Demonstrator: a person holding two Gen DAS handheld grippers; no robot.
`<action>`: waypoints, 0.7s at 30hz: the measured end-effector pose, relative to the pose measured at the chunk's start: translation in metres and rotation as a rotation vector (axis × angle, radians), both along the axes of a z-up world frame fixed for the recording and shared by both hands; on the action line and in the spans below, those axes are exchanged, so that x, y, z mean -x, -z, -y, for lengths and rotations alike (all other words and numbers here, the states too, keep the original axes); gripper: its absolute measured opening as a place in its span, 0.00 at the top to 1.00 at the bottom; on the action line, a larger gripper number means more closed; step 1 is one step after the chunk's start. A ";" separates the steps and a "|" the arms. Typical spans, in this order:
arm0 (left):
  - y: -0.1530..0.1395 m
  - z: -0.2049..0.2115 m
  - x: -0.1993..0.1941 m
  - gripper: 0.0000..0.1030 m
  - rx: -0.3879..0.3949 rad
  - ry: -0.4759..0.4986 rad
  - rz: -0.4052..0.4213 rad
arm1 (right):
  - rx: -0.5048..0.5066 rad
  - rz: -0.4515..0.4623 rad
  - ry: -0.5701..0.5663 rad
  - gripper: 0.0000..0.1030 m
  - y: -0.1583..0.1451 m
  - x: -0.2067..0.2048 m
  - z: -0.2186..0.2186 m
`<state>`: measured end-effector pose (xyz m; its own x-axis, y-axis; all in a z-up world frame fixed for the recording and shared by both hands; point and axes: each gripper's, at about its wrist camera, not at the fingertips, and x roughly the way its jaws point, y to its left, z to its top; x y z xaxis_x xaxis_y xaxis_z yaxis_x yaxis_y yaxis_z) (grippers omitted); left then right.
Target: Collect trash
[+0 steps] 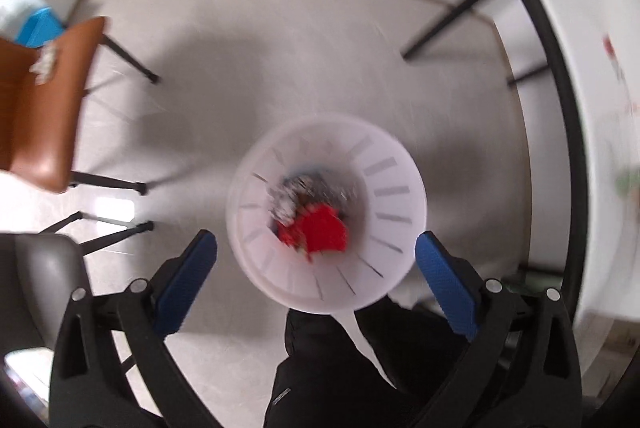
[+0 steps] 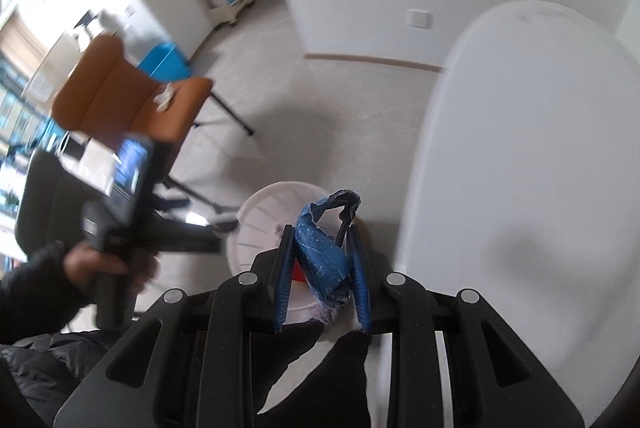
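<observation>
At far left in the left wrist view stands a brown chair [image 1: 40, 99] with a scrap of white paper [image 1: 45, 61] on its seat, and a dark grey chair [image 1: 44, 268] sits below it. The left gripper [image 1: 316, 248] hangs over the floor with its jaws spread wide and nothing between them; its blue pads [image 1: 188, 284] flank the near rim of a white bin [image 1: 326, 211] that stands on the floor. Inside the bin lie a red wrapper [image 1: 320, 234] and some crumpled silvery trash [image 1: 308, 189], blurred. The white table [image 1: 592, 107] curves along the right edge of that view, with a few blurred scraps on it. In the right wrist view, the person's left hand [image 2: 104, 264] holds the other gripper's handle at left, in front of the brown chair [image 2: 128, 95]. The bin [image 2: 264, 224] shows at centre, beside the table [image 2: 528, 167]. The right gripper [image 2: 320, 232] is above the bin, its jaws pinching a crumpled blue wrapper [image 2: 324, 252] that sticks up past the fingertips.
</observation>
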<state>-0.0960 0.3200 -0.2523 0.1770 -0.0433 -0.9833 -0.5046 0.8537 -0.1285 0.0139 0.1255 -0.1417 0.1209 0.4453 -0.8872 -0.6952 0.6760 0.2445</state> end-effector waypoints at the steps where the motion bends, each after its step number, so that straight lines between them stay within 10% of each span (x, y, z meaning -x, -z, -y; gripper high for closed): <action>1: -0.014 -0.010 0.006 0.08 -0.028 -0.030 0.019 | -0.007 -0.014 -0.029 0.73 0.007 0.003 -0.012; 8: -0.067 -0.048 0.040 0.08 -0.150 -0.124 0.065 | 0.054 -0.102 -0.207 0.65 0.092 0.022 -0.084; 10: -0.075 -0.053 0.046 0.08 -0.157 -0.144 0.075 | 0.074 -0.158 -0.223 0.27 0.121 0.026 -0.096; 15: -0.079 -0.051 0.055 0.08 -0.126 -0.182 0.097 | 0.193 -0.304 -0.187 0.09 0.186 0.027 -0.114; 21: -0.102 -0.038 0.058 0.08 -0.170 -0.231 0.145 | 0.180 -0.186 -0.215 0.03 0.134 0.024 -0.107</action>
<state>-0.1542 0.3582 -0.1507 0.3017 0.1773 -0.9368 -0.6747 0.7339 -0.0784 -0.0104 0.2326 -0.2756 -0.1305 0.2767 -0.9520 -0.7811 0.5627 0.2706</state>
